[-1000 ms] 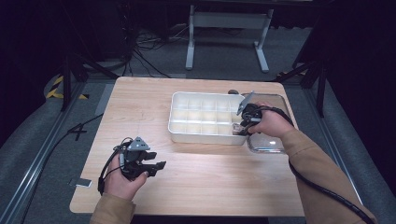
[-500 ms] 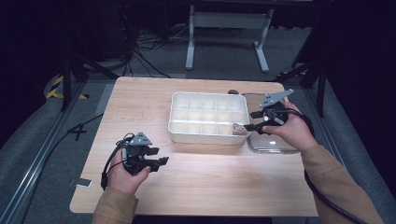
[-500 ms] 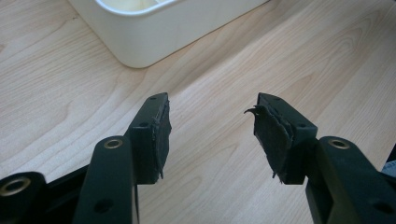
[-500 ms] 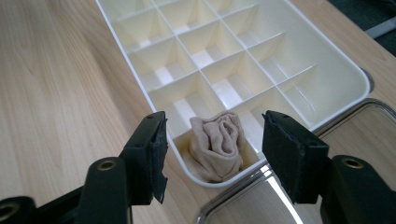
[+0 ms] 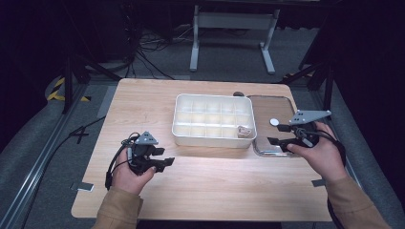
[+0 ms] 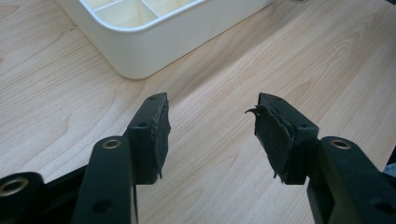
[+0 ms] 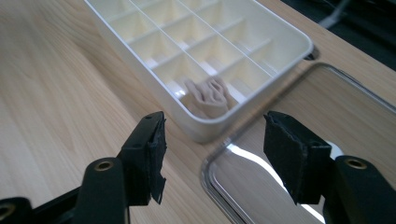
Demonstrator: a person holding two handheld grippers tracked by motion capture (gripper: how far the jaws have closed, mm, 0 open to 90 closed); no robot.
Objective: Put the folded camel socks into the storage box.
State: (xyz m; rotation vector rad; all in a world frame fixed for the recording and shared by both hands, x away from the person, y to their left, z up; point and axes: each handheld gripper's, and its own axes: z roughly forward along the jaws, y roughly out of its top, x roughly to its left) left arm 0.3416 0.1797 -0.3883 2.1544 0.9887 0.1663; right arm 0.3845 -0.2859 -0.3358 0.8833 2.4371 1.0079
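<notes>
Currently: left gripper [image 5: 165, 157] idling agape, empty | right gripper [image 5: 282, 134] released, jaws just opening, nothing between | beige piece [image 5: 245, 131] lying in white tray [image 5: 179, 136] near-corner cell | risking snagging clear lid [image 5: 267, 151] on return | disclosing folds, right gripper view [image 7: 210, 95].

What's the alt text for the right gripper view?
Two open black jaws of the right gripper frame the near corner of a white divided box, where one small beige piece lies in the corner compartment. A clear lid lies flat beside the box on the wooden table.
</notes>
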